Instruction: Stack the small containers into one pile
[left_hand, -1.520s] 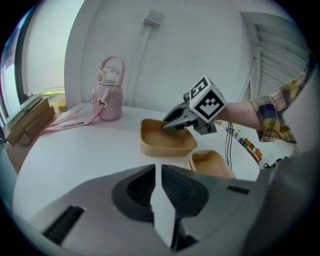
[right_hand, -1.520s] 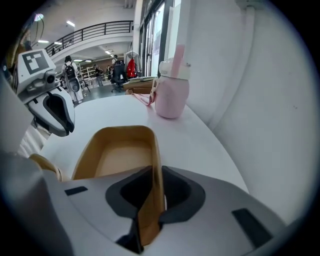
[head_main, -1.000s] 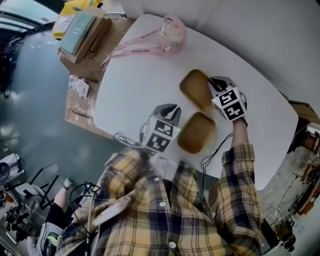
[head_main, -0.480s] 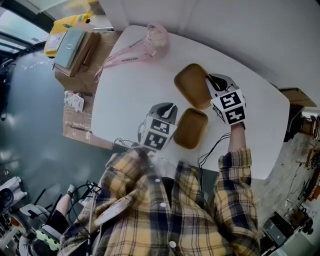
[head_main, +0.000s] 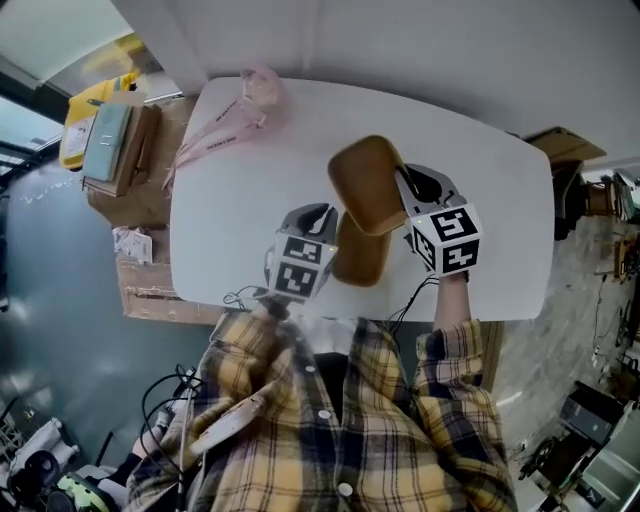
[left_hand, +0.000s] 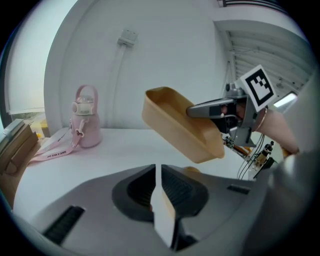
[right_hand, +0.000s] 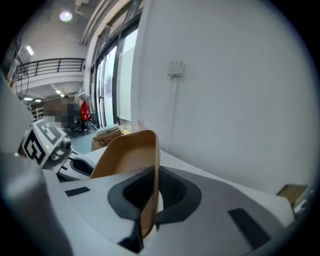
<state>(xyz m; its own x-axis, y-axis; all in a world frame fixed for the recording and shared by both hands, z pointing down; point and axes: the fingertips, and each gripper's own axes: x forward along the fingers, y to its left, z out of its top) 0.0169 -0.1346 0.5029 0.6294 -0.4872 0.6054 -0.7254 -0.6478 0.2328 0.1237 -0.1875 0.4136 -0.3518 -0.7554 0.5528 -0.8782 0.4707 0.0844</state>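
Two tan oval containers are in play. My right gripper (head_main: 402, 183) is shut on the rim of the upper container (head_main: 362, 183), which hangs tilted in the air above the other. The right gripper view shows that rim (right_hand: 150, 165) pinched edge-on in the right gripper (right_hand: 152, 176). The lower container (head_main: 362, 252) rests near the table's front edge, with my left gripper (head_main: 328, 216) shut on its left rim. In the left gripper view a thin pale wall (left_hand: 163, 212) sits in the left gripper (left_hand: 157, 171). The raised container (left_hand: 177, 125) floats ahead, held by the right gripper (left_hand: 196, 110).
A pink bottle (head_main: 262, 88) with a long strap stands at the far left of the white table (head_main: 490, 190). Cardboard boxes with books (head_main: 112, 150) sit on the floor off the table's left end. A white wall runs behind the table.
My right gripper has lifted its container off the table, tilted it and brought it over the near container. The left gripper has risen a little, still gripping.
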